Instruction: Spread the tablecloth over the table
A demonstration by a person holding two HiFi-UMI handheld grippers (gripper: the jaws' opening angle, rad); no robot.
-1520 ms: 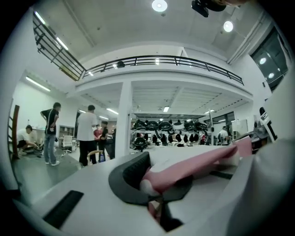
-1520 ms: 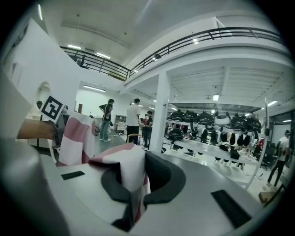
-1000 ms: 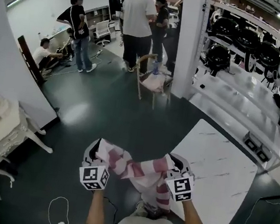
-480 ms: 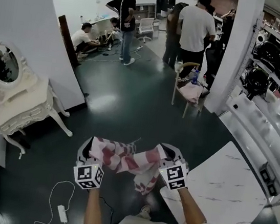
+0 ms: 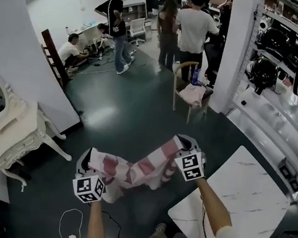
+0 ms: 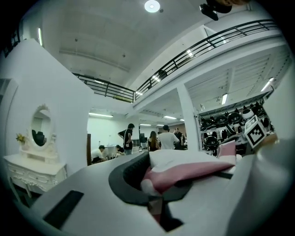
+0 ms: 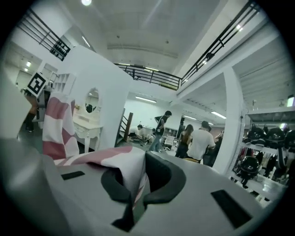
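Hanging cloth: the pink-and-white striped tablecloth (image 5: 130,171) sags in a bunched band from one pair of fingers to the other, in the air above the dark floor (image 5: 128,113).
Left gripper (image 5: 85,163): jaws clamped together on one end of the cloth; a pink fold bulges out just ahead of them.
Right gripper (image 5: 183,143): jaws pinched shut on the other end; the cloth drapes off toward the left gripper.
Table (image 5: 243,195): white marbled top, just to the right of the right gripper's fingers, apart from the cloth.
Cable (image 5: 64,218): white, on the floor under the left gripper.
Beyond the fingers: a wooden chair (image 5: 188,91) and standing people (image 5: 194,28); a white dressing table (image 5: 10,129) lies off to the left.
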